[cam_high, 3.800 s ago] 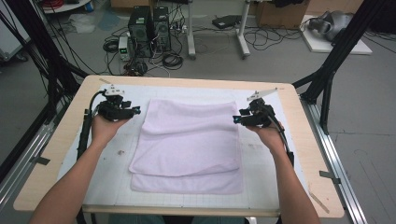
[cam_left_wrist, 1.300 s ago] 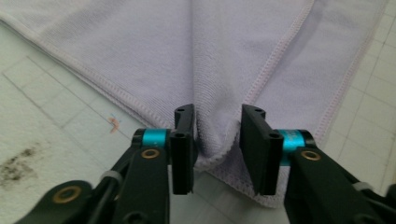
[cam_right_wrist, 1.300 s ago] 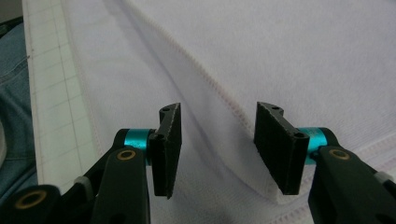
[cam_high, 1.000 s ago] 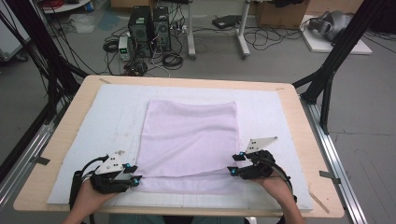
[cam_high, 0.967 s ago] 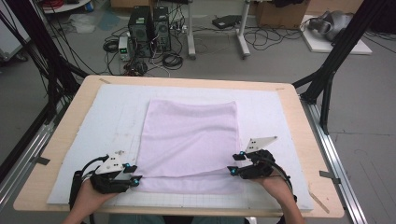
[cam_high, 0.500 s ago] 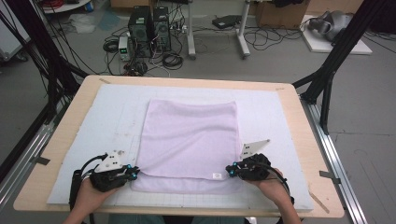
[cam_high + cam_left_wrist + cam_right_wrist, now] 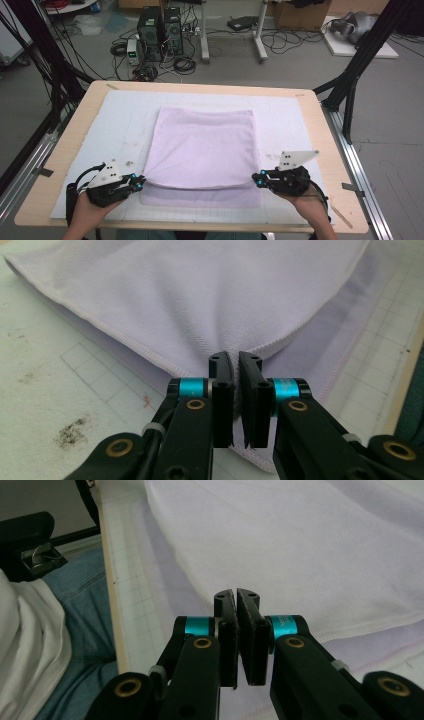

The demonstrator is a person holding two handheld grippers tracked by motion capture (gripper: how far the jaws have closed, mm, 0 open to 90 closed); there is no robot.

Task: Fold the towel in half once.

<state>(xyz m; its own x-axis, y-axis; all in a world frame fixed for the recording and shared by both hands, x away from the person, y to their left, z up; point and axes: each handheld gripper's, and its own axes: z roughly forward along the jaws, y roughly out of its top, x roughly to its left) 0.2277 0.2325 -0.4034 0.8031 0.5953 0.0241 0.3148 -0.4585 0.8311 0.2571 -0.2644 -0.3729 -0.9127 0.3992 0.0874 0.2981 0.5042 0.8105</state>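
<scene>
High view: our left gripper (image 7: 136, 182) and right gripper (image 7: 260, 179) have each pinched a near corner of the lilac towel's (image 7: 205, 145) upper layer, jaws clamped, seemingly so we can fold it on the white mat (image 7: 90, 145).

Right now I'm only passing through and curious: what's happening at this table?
A person is folding a lilac towel on a white gridded mat. The left hand-held gripper and the right hand-held gripper are each shut on a near corner of the towel's upper layer, one at either side. That edge is raised slightly off the layer beneath.
</scene>
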